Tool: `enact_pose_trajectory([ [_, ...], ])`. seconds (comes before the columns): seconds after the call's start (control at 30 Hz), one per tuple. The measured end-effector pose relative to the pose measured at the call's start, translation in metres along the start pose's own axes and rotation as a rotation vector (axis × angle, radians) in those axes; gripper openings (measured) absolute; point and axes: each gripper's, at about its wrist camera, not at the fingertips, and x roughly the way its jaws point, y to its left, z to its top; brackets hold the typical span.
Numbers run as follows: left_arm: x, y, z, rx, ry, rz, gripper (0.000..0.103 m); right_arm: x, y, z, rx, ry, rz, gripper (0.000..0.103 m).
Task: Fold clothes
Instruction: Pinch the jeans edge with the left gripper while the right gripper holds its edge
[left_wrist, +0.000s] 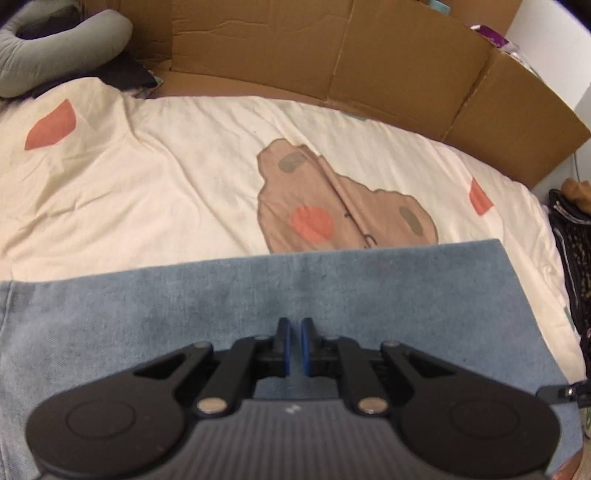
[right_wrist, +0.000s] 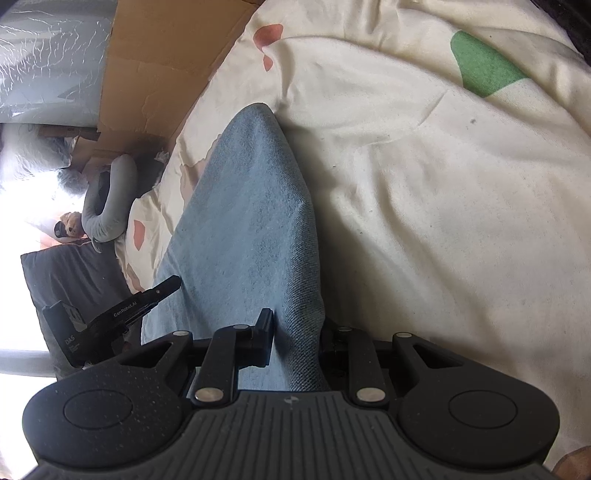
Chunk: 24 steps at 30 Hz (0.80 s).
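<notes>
A light blue denim garment (left_wrist: 258, 295) lies flat across the near part of a cream bedspread (left_wrist: 147, 177). My left gripper (left_wrist: 294, 325) hovers over the denim with its blue pads nearly together and nothing between them. In the right wrist view the denim (right_wrist: 255, 206) runs as a raised fold away from my right gripper (right_wrist: 295, 325), whose jaws are closed on the fold's near end; the right finger is hidden behind the cloth. The left gripper's body (right_wrist: 122, 314) shows at the left of that view.
A cardboard wall (left_wrist: 332, 55) stands along the far side of the bed. A grey neck pillow (left_wrist: 55, 48) and dark cloth lie at the far left. Dark patterned clothes (left_wrist: 572, 258) hang off the right edge. The bedspread has a brown bear print (left_wrist: 332, 199).
</notes>
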Motion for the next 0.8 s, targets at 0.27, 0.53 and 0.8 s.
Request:
enact_pose_trajectory([
  [0.27, -0.01, -0.002, -0.031, -0.032, 0.041, -0.023, 0.007, 0.003, 0.0, 0.001, -0.002, -0.009, -0.006, 0.023],
  [0.53, -0.021, -0.007, -0.057, -0.023, 0.088, -0.058, 0.007, 0.005, -0.002, 0.003, 0.017, -0.027, 0.01, 0.015],
  [0.8, -0.042, 0.001, -0.061, -0.068, 0.05, -0.055, 0.024, -0.003, 0.023, 0.004, -0.049, -0.034, 0.002, 0.009],
])
